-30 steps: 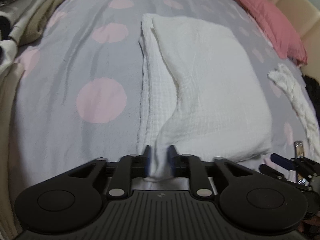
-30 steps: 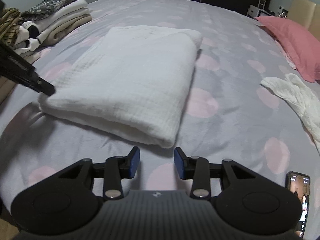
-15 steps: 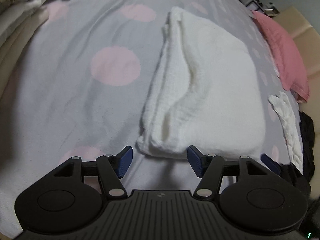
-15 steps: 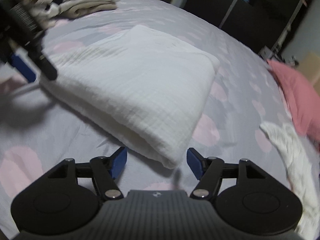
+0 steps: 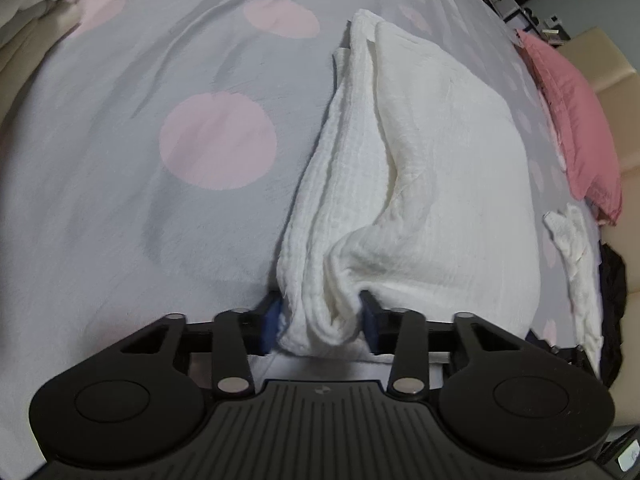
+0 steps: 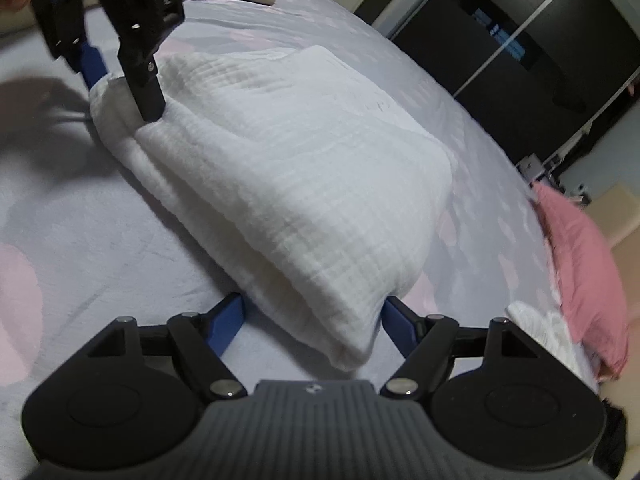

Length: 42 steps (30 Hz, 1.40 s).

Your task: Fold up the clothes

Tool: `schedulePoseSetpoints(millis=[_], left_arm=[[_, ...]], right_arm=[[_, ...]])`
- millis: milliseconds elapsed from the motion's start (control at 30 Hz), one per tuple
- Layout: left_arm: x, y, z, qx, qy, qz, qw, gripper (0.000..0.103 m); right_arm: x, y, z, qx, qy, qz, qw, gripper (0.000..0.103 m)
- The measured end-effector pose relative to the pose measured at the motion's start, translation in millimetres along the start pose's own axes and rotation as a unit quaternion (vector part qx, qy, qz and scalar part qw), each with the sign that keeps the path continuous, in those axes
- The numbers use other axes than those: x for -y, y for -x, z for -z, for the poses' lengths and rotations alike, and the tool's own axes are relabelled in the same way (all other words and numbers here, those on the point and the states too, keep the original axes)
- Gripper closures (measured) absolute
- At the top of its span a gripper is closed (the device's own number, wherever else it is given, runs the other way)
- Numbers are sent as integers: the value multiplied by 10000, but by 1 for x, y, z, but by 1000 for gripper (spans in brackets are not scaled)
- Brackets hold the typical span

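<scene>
Left tool [image 5: 320, 320], spread half a second ago, is closing on the white folded garment's [image 5: 432, 184] corner; right tool [image 6: 312, 316] now spread around its other corner

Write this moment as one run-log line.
left gripper: closing on white folded cloth corner | right gripper: open, straddling other corner
</scene>
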<state>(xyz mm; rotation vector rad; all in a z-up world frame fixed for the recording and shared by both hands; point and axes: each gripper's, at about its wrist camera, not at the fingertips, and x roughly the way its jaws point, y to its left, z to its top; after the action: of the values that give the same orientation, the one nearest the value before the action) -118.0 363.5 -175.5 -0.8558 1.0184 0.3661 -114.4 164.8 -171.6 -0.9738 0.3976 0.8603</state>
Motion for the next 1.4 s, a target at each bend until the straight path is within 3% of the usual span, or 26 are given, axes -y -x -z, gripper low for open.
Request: schedulePoseSetpoints(millis=[100,200,267,467,833,1133,1400], left_arm=[[4,0,1,15,-99,-44,9999,80],[8,1,1,-6,-170,-15,9999,86],[10,1,3,-30,-221,-18,9998,88],[14,5,4,-23,-326,-59,9994,89],[30,26,8,190,-551,55,9983,90],[44,54,30,240,-815,221,9961,90],[49,85,65,154,-1037,594,9927,90]], right_arm=[[-5,-1,-2,43,215,122,9997,28],[-11,0,-3,82,445,221,9987,43],[-13,-3,-3,13,564,344,9978,64],[-5,-1,-6,37,488,351,9982,81],[9,24,-12,94,533,435,9976,86],[18,69,-10,-150,593,90,9981,86],[24,123,3,-332,708,-299,9965,86]])
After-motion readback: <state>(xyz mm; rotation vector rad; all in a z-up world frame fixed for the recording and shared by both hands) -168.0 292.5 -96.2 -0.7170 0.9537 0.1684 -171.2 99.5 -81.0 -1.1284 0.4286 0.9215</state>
